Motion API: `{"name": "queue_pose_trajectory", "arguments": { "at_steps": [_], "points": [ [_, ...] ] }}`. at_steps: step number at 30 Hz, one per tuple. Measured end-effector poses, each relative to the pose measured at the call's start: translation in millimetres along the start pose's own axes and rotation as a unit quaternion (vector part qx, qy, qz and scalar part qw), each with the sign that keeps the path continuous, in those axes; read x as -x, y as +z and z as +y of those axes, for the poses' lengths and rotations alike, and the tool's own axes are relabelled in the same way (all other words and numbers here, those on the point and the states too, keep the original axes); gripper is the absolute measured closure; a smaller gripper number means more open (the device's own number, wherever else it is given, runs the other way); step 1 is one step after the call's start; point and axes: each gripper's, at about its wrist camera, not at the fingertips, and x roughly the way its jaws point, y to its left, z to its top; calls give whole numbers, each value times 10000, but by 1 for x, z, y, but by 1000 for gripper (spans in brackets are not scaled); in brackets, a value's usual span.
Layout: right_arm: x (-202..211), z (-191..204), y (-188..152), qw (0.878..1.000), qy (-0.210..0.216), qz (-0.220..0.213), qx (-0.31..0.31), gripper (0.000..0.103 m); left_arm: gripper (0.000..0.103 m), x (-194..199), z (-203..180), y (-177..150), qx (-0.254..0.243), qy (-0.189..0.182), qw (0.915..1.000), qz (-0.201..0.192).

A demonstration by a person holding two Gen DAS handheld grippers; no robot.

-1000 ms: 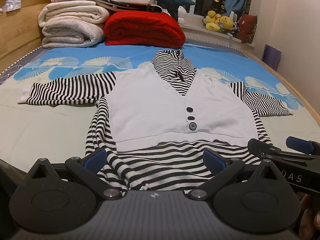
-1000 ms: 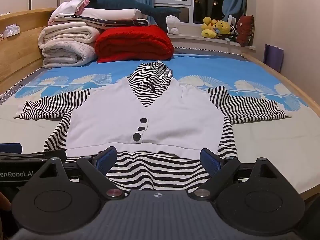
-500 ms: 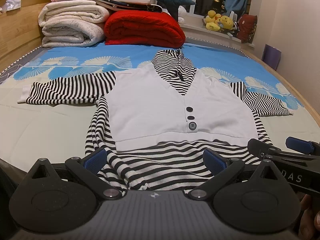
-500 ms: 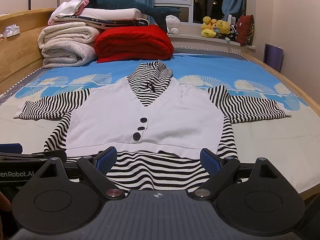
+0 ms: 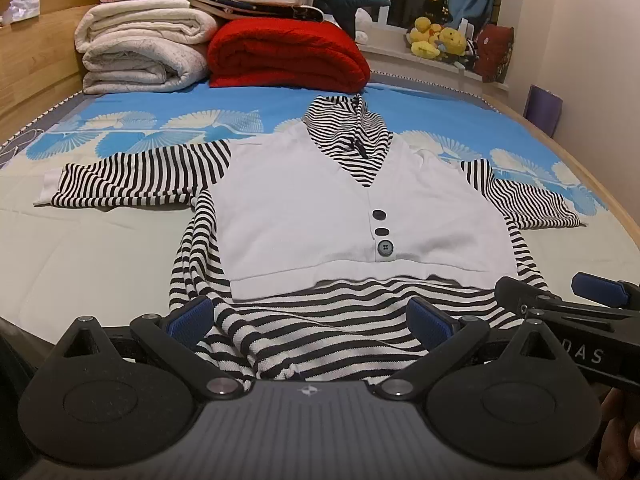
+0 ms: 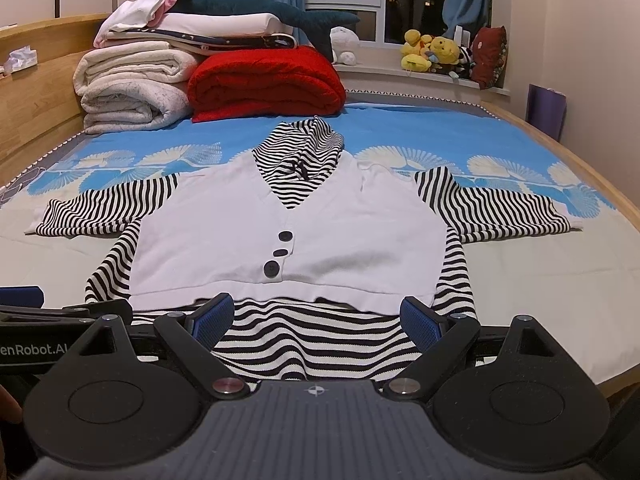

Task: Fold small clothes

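Observation:
A small hooded top (image 5: 320, 204) lies flat on the bed, face up: white vest front with three dark buttons, black-and-white striped sleeves spread to both sides, striped hood at the far end, striped hem nearest me. It also shows in the right wrist view (image 6: 280, 232). My left gripper (image 5: 310, 316) is open and empty, low over the hem's left part. My right gripper (image 6: 316, 318) is open and empty over the hem's right part. The right gripper's side shows in the left wrist view (image 5: 568, 300).
Folded white quilts (image 5: 140, 52) and a red blanket (image 5: 288, 56) are stacked at the head of the bed. Plush toys (image 6: 432, 50) sit on the window sill. A wooden bed frame (image 6: 580, 168) runs along the right edge. The blue patterned sheet (image 5: 160, 120) lies beyond the top.

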Motion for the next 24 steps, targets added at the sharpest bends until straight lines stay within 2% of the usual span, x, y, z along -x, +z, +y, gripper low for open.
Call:
{"name": "queue_pose_trajectory", "arguments": {
  "at_steps": [18,24],
  "points": [
    [-2,-1,-1,10000,-44,-34,31,12,1,-2,1,-2,-45,37,10000,22],
    [-3,-2,-1,10000,-69,-27,9,12,1,-1,-3,-2,-303,196,9993,-2]
  ]
}}
